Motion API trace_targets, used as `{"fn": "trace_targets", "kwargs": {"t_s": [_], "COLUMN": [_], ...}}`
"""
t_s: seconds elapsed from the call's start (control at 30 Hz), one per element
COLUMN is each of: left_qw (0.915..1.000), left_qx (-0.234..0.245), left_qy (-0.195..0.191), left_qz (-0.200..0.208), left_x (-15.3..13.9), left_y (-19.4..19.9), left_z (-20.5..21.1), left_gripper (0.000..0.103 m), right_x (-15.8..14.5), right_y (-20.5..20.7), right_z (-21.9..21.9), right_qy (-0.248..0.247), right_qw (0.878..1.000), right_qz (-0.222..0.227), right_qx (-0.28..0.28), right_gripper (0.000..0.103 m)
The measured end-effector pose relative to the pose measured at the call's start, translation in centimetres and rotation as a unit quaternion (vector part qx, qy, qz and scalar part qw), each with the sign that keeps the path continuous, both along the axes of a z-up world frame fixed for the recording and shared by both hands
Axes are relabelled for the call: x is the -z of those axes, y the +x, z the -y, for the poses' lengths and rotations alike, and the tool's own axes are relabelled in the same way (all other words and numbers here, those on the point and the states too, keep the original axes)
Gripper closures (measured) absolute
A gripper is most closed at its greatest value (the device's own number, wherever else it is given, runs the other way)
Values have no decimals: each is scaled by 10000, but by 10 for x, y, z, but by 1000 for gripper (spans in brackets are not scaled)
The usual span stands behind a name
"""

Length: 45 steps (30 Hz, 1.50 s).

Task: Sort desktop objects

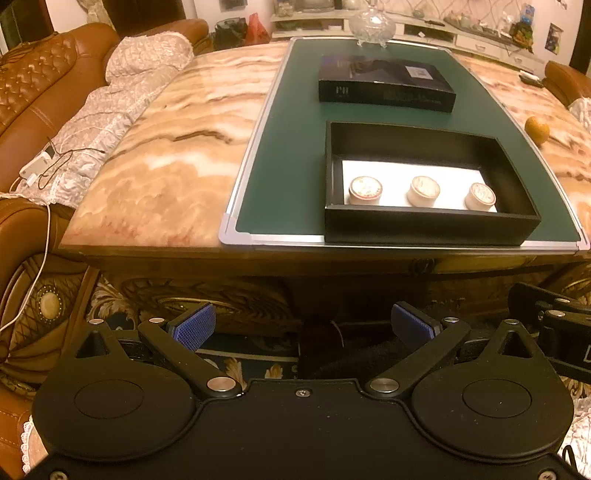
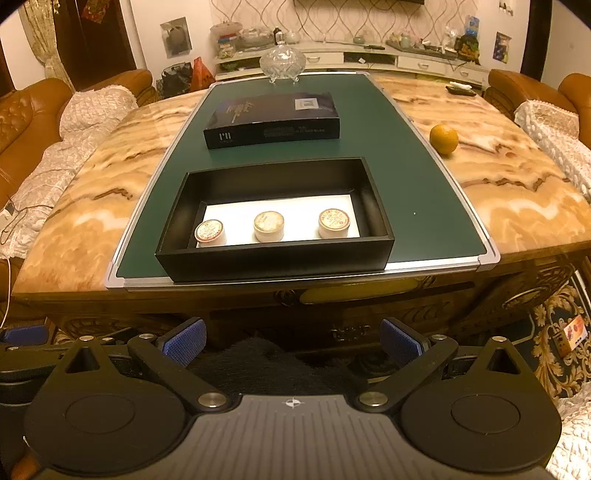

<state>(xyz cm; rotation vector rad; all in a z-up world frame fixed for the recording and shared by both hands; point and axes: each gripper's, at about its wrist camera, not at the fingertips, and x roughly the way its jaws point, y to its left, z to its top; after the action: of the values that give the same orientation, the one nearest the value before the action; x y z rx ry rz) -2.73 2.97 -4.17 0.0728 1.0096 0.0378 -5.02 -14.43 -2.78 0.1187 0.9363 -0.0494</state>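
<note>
An open black box stands at the near edge of a green mat. Inside, on a white liner, three small round white jars stand in a row: left jar, middle jar, right jar. Behind it lies the black box lid. My left gripper and right gripper are both open and hold nothing. They hang in front of the table edge, below the tabletop.
The mat lies on a marble table. An orange sits on the marble to the right. A glass lidded bowl stands at the mat's far end. Leather sofas flank the table.
</note>
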Motion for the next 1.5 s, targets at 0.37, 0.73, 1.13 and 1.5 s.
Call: {"fn": "trace_targets", "kwargs": {"t_s": [0.37,0.73,1.13,1.5], "left_qw": [9998,9992,9977,9967], "left_qx": [6,13,224,254], "left_qy": [52,125,208,149], "left_qz": [-208,-386,-604,-752], "left_x": [16,30,34,23], "left_y": [14,33,69,112], "left_z": [4,10,30,33], "left_gripper": [0,0,0,0], "right_x": [15,30,35,24], "right_y": [14,35,71,113], "right_z": [2,7,25,36], "right_qy": [-95,-42,113,-43], "right_qw": [9998,9994,9981,9967], "right_qz": [-156,-337,-598,-802], "right_qx": [-12,23,75,93], "right_gripper": [0,0,0,0]}}
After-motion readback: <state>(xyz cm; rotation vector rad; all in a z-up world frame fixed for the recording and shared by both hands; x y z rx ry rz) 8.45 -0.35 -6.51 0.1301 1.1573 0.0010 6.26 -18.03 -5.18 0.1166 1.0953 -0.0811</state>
